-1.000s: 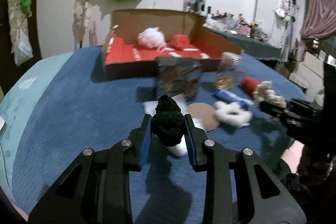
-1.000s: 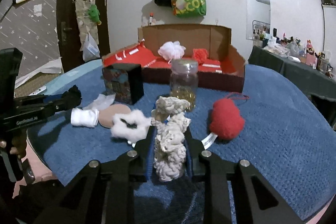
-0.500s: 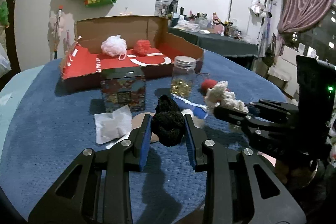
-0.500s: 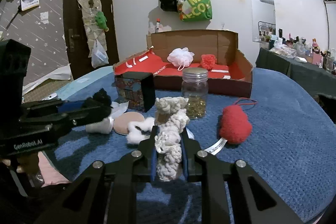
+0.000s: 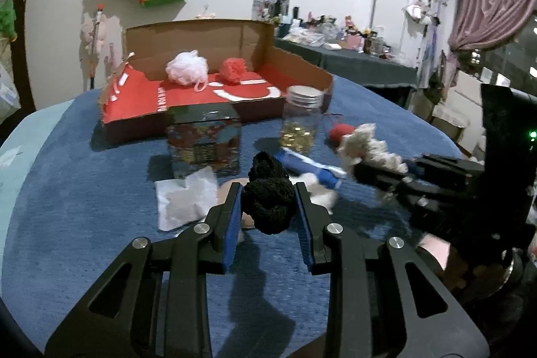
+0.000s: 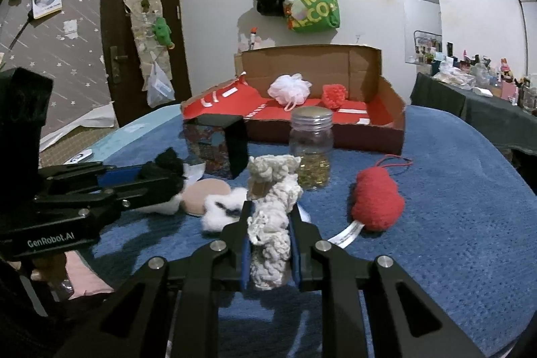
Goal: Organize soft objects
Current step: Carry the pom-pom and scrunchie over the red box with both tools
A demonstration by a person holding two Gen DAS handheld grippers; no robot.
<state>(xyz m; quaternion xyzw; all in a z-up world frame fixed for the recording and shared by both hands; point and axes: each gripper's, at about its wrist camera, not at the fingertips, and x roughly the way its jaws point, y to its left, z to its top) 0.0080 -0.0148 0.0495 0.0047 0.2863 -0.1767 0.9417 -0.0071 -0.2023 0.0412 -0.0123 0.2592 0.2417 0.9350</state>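
You are gripping one soft thing in each gripper above a blue blanket [image 5: 84, 207].
Your left gripper [image 5: 268, 210] is pinching a black yarn ball [image 5: 268, 203]; your right gripper [image 6: 270, 244] is squeezing a cream rope bundle [image 6: 272, 213] tightly. Ahead, a tin [image 5: 204, 140] and jar [image 6: 312, 150] are standing before the open box [image 6: 379, 89]; bare blanket is lying rightward.

Left gripper [image 5: 268, 207], right gripper [image 6: 270, 234]: fingers clamped.

My left gripper [image 5: 268, 207] and right gripper [image 6: 270, 235] are matte black, with blue pads, silver screws and white "GenRobot.AI" lettering.
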